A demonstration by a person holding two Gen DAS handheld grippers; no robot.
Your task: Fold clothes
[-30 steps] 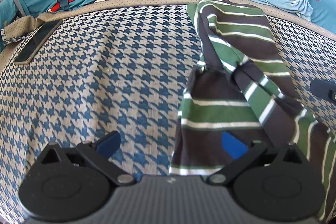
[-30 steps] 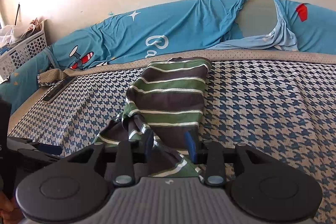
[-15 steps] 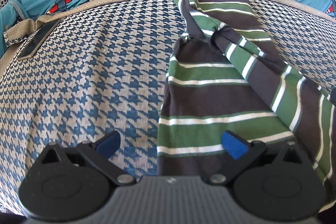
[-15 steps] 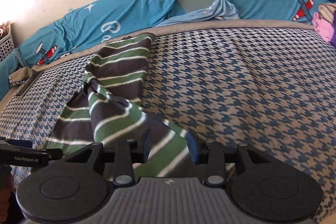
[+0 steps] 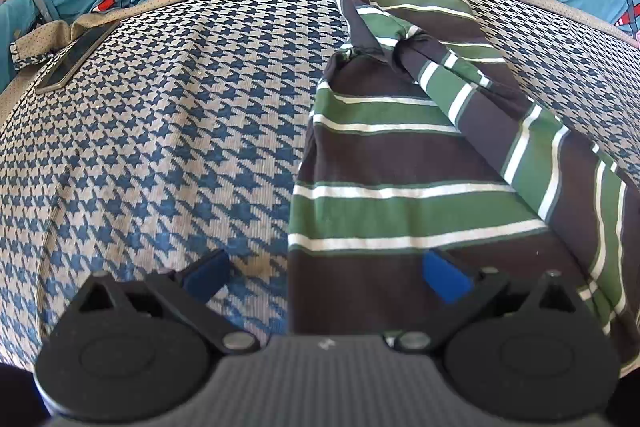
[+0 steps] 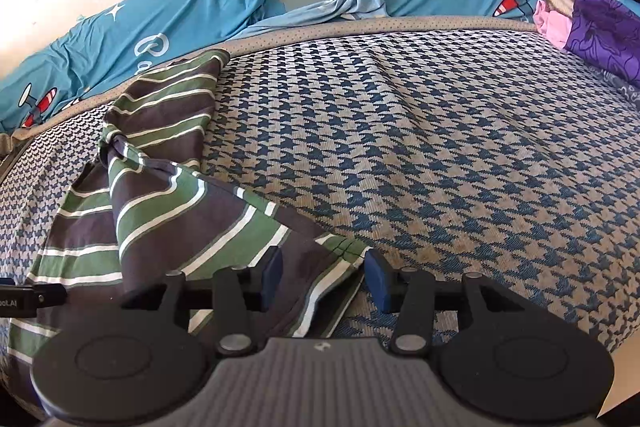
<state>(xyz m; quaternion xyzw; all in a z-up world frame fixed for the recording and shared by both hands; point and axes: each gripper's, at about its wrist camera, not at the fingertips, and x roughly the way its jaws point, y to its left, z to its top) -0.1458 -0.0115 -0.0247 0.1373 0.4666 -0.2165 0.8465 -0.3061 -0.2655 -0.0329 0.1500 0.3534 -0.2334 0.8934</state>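
The bed [image 6: 460,147] with its blue checked cover fills both views. The striped shirt [image 5: 400,163] lies twisted on it, at the right of the left view. The right claw [image 6: 322,277] has just been opening, and the shirt's corner sits loose between its pads. The left claw [image 5: 324,277] is wide open, holding nothing. That knot in the middle could stay bunched and spoil the fold.
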